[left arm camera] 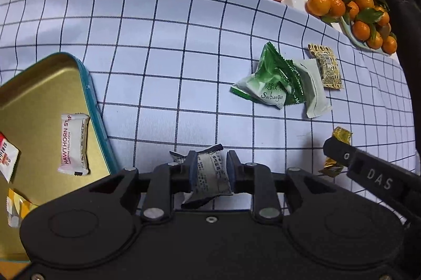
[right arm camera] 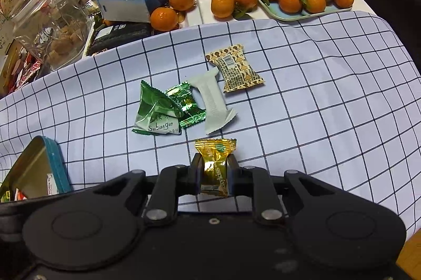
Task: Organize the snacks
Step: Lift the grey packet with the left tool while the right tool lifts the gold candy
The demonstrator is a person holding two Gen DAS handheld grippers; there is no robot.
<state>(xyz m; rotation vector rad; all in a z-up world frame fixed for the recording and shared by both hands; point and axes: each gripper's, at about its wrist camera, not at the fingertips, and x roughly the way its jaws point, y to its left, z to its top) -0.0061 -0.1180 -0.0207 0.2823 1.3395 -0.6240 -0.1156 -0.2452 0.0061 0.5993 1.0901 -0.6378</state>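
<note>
The left gripper [left arm camera: 210,169] has its jaws clamped on a dark-and-white snack packet [left arm camera: 210,174], just right of the open tin [left arm camera: 86,85]. The right gripper [right arm camera: 214,172] has its jaws clamped on a gold candy [right arm camera: 214,164], further right of the tin, over the checked tabletop [right arm camera: 315,96].

Wrist cams, steep down, shared cloth [left arm camera: 184,43]

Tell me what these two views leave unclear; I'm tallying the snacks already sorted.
- Tin, left wrist view: the frame edge and left gripper cut off its contents.
- Tin, right wrist view: only a corner shows.
- Grey snack: small print unreadable.
- Gold candy: the right gripper covers its sides.
</note>
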